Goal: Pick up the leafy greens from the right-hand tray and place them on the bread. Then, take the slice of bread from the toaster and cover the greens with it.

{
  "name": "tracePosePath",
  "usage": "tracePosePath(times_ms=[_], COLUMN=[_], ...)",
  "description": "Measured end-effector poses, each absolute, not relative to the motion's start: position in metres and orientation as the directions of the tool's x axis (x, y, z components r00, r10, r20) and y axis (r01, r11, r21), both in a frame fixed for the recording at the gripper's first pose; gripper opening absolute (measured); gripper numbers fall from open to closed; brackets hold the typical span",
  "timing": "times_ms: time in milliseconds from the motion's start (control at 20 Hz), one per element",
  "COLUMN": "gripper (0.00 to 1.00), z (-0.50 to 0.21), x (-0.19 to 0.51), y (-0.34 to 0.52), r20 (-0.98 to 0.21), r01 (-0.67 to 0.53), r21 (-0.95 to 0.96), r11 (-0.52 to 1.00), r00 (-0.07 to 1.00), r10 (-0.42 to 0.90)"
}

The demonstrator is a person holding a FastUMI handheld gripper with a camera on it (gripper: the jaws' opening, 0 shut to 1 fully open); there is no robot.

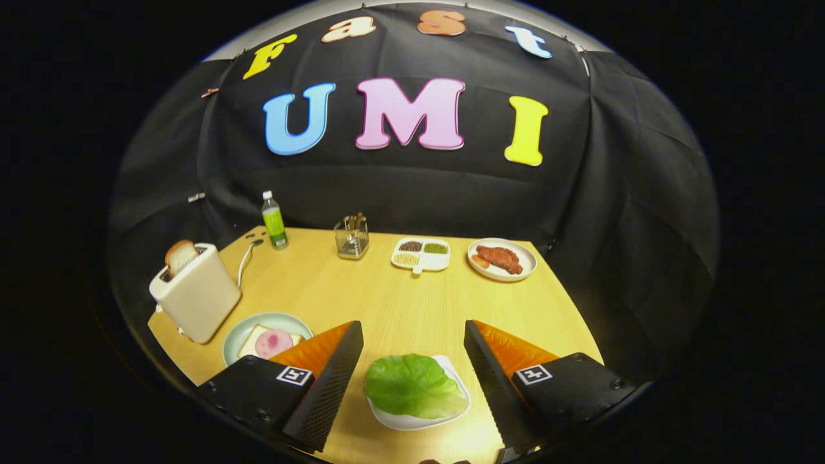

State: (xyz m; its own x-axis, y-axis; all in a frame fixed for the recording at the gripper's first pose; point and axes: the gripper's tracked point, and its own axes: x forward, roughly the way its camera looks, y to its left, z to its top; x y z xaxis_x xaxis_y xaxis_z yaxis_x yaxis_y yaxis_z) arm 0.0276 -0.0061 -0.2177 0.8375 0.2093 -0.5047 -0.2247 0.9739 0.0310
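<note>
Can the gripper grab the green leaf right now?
Probably yes. The gripper is open, its fingers either side of the leafy greens on their white tray, with nothing between them blocking the way.

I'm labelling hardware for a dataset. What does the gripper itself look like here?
The gripper has two wedge-shaped fingers: black bodies, finely textured black inner pads and orange upper faces. Each body carries a small square black-and-white marker. No cables are visible.

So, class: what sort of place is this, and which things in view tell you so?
Probably a staged kitchen table in a booth: a toaster holding a bread slice, leafy greens on a white tray between the open gripper fingers, and black cloth behind.
</note>
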Motion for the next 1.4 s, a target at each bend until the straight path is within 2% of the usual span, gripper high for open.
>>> tracePosePath(times_ms=[400, 600, 900, 1000, 1050, 1200, 1350, 1400], gripper=[0.98, 0.99, 0.98, 0.91, 0.82, 0.81, 0.75, 0.65], z=[-0.319, -0.349, -0.372, -0.381, -0.376, -0.380, -0.379, -0.378], x=[0.015, 0.014, 0.015, 0.011, 0.013, 0.012, 0.010, 0.010], y=[-0.001, 0.001, -0.003, -0.006, -0.006, -0.005, -0.002, -0.002], r20=[-0.689, -0.731, -0.760, -0.782, -0.770, -0.775, -0.776, -0.775], r01=[-0.331, -0.357, -0.325, -0.342, -0.342, -0.348, -0.392, -0.396], r21=[0.067, 0.033, 0.079, 0.065, 0.063, 0.063, 0.065, 0.064], r11=[0.941, 0.933, 0.942, 0.938, 0.938, 0.935, 0.918, 0.916], r00=[0.667, 0.628, 0.592, 0.566, 0.581, 0.574, 0.558, 0.558], r10=[0.284, 0.266, 0.268, 0.261, 0.264, 0.266, 0.293, 0.296])
